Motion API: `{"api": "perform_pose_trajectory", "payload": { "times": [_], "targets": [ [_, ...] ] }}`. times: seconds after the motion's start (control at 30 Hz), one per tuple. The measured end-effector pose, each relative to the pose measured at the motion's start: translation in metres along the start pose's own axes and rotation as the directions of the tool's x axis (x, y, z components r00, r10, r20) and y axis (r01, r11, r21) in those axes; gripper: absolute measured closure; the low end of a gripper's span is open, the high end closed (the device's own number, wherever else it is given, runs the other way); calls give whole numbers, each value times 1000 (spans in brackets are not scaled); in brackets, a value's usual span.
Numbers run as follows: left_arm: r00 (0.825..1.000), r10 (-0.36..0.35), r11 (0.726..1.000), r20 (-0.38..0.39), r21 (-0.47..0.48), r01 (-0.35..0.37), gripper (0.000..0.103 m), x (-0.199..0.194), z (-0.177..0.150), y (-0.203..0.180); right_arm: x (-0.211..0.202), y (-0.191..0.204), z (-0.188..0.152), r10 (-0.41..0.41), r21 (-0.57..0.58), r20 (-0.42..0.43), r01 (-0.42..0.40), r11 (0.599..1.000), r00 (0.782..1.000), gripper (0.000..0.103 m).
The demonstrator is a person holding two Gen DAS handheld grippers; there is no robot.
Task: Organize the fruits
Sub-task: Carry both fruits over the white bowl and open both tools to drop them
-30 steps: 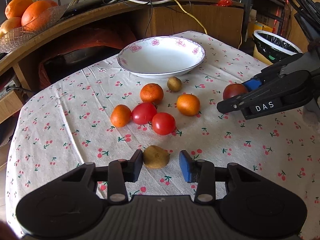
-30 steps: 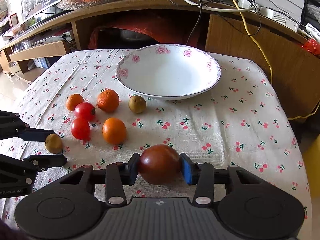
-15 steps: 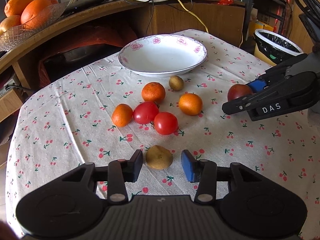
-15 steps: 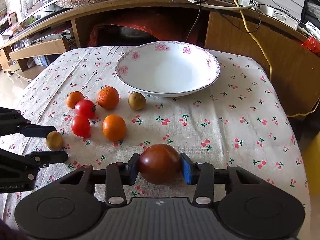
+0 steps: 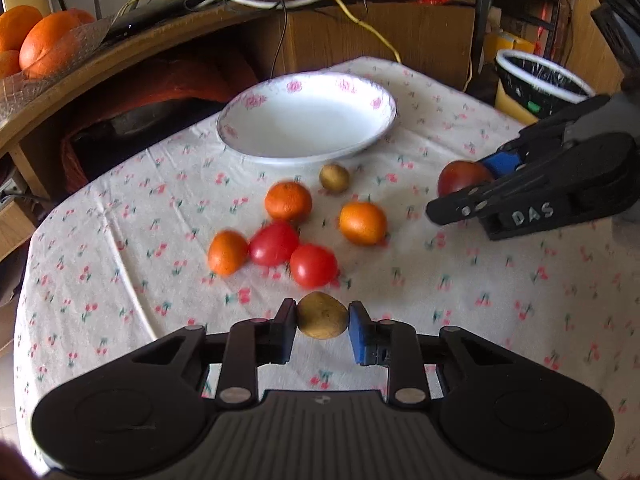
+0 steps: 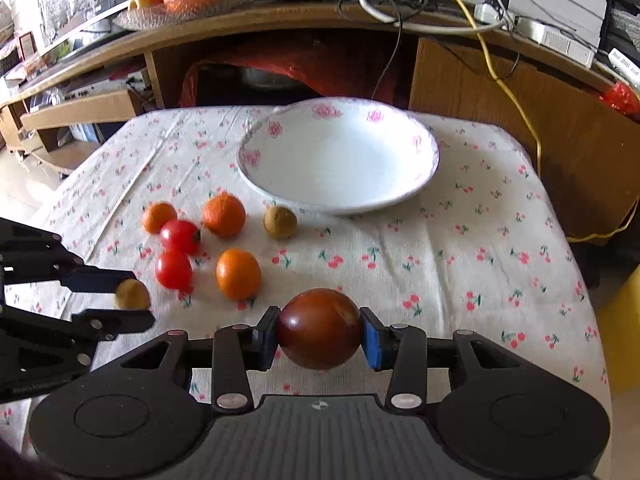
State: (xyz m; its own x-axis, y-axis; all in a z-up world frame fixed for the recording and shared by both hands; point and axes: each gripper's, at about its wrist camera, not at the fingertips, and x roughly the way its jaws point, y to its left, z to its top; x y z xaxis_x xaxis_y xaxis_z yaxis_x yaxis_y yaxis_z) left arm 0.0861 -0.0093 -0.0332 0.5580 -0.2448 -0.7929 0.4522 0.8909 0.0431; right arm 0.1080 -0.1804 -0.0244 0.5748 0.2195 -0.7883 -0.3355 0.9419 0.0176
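The left claw (image 5: 322, 316) is clenched on a small brown kiwi (image 5: 322, 315) near the worktop's front edge; the right claw (image 6: 319, 329) grips a dark red plum (image 6: 319, 328). Both fruits are round and pinched at their widest, so a tilt toward the empty bowl (image 6: 416, 184) could let one roll out among the loose fruit.

Both views are bright, lit by soft daylight. In the right wrist view the floor (image 6: 24, 184) at the left edge is washed out to near white. The white bowl (image 6: 416, 184) is almost blown out inside. Soft shadows sit under the fruit. Motion blur smears the tablecloth (image 5: 500, 280) print and the tomatoes (image 5: 276, 242) in the left wrist view. The fisheye lens bends the desk edge (image 5: 120, 46), and the corners fall dark.
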Motion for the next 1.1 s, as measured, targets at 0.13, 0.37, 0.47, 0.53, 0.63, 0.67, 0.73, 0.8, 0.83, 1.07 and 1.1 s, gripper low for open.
{"api": "perform_pose_trajectory", "payload": {
  "times": [0.13, 0.37, 0.47, 0.53, 0.63, 0.67, 0.73, 0.8, 0.83, 1.07, 1.1],
  "targets": [
    [999, 2, 1000, 47, 2, -2, 66, -1, 21, 0, -1, -3, 11, -1, 19, 23, 0, 1000, 1000, 66],
    [994, -10, 999, 109, -39, 14, 66, 13, 60, 10, 4, -8, 35, -10, 38, 73, 7, 999, 997, 66],
    [992, 1, 999, 129, -35, 3, 66, 23, 73, 14, 9, -11, 45, -25, 45, 93, 21, 999, 995, 66],
    [990, 6, 999, 140, -36, -1, 67, 28, 79, 17, 13, -12, 53, -37, 40, 105, 32, 999, 994, 66],
    [989, 13, 999, 149, -52, -5, 67, 34, 86, 24, 21, -15, 61, -33, 32, 120, 30, 999, 992, 66],
    [989, 14, 998, 150, -57, -6, 67, 36, 88, 25, 24, -16, 63, -31, 28, 118, 28, 999, 993, 66],
    [988, 18, 998, 151, -59, -9, 67, 41, 91, 27, 30, -18, 64, -36, 27, 112, 34, 999, 993, 66],
    [989, 17, 998, 146, -60, -9, 67, 47, 93, 27, 34, -21, 63, -39, 36, 105, 35, 999, 994, 66],
    [989, 16, 998, 144, -60, -7, 67, 50, 93, 27, 35, -23, 64, -39, 37, 103, 35, 999, 994, 66],
    [991, 29, 999, 133, -46, -23, 66, 57, 91, 25, 44, -23, 64, -33, 22, 97, 31, 999, 995, 66],
    [991, 32, 998, 130, -49, -26, 66, 58, 91, 25, 44, -23, 65, -33, 21, 97, 31, 999, 995, 66]
  ]
}}
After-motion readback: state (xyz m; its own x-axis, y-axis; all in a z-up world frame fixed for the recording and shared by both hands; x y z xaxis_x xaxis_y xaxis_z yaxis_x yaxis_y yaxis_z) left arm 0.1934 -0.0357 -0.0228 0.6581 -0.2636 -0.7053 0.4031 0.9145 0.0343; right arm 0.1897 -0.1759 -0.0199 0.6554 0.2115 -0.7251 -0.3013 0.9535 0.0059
